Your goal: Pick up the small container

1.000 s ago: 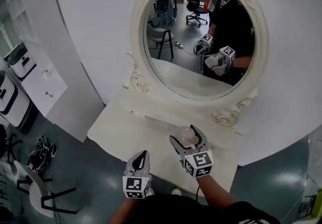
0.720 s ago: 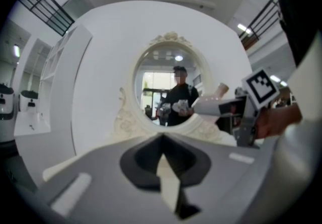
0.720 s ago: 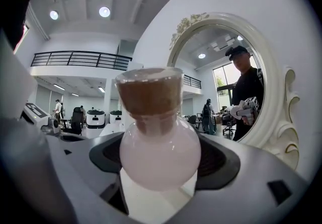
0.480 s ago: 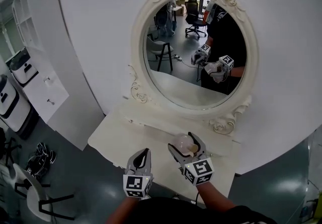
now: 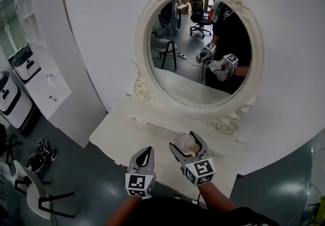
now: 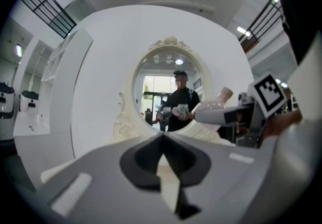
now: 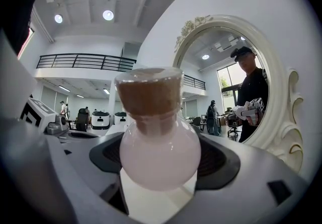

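The small container [image 5: 186,143] is a round pale-pink glass flask with a brown cork, and it fills the middle of the right gripper view [image 7: 158,152]. My right gripper [image 5: 187,140] is shut on its bulb, one jaw on each side, over the right part of the white dressing table [image 5: 122,136]. In the left gripper view the cork [image 6: 226,93] pokes up above the right gripper's white jaw. My left gripper [image 5: 147,151] hovers to the left of it at the table's front edge, shut with nothing between its jaws [image 6: 162,138].
An oval mirror in an ornate white frame [image 5: 141,72] stands right behind the table and reflects the person and both grippers. A white cabinet [image 5: 43,85] is at the left. A chair [image 5: 35,192] sits on the floor at lower left.
The head view has shifted a little. Both grippers stay in about the same places, the right one still holding the flask.
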`<state>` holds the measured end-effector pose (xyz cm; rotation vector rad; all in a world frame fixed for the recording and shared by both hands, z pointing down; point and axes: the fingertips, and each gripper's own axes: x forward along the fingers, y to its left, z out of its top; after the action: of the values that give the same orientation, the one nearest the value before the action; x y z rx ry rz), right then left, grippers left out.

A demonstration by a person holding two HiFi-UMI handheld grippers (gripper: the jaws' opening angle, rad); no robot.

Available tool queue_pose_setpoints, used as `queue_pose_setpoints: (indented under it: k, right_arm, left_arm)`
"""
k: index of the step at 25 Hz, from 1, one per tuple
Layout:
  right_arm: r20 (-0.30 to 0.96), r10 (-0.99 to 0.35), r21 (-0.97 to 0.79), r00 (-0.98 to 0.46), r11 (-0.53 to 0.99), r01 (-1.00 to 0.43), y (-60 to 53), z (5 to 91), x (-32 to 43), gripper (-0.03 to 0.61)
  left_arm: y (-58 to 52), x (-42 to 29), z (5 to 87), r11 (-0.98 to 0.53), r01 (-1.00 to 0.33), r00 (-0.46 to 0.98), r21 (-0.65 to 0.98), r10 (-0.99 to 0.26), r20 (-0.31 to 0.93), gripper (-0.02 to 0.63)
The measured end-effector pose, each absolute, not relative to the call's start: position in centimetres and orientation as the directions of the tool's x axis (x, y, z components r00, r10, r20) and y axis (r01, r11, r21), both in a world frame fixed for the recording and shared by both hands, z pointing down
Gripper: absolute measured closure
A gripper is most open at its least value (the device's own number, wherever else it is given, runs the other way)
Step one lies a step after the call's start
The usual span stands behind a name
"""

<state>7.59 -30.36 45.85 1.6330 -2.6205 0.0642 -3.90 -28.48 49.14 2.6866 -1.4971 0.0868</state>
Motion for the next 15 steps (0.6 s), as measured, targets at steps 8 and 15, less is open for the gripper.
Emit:
queue_pose_setpoints:
  k: [8, 15]
  right_arm:
    - [0.064, -0.89, 0.001, -0.452, 0.453, -0.892, -30.37, 45.77, 7.34, 0.196]
    - [0.061, -0.89, 0.003, -0.452, 0.453, -0.892, -30.28, 45.54, 7.34, 0.196]
  left_arm:
    - [-28.57, -4.03, 49.12, -0.517, -0.855, 0.518, 0.032, -0.852, 0.077, 0.606]
    - [-28.48, -3.99, 49.07, -0.519, -0.854, 0.52, 0.033, -0.851, 0.081, 0.606]
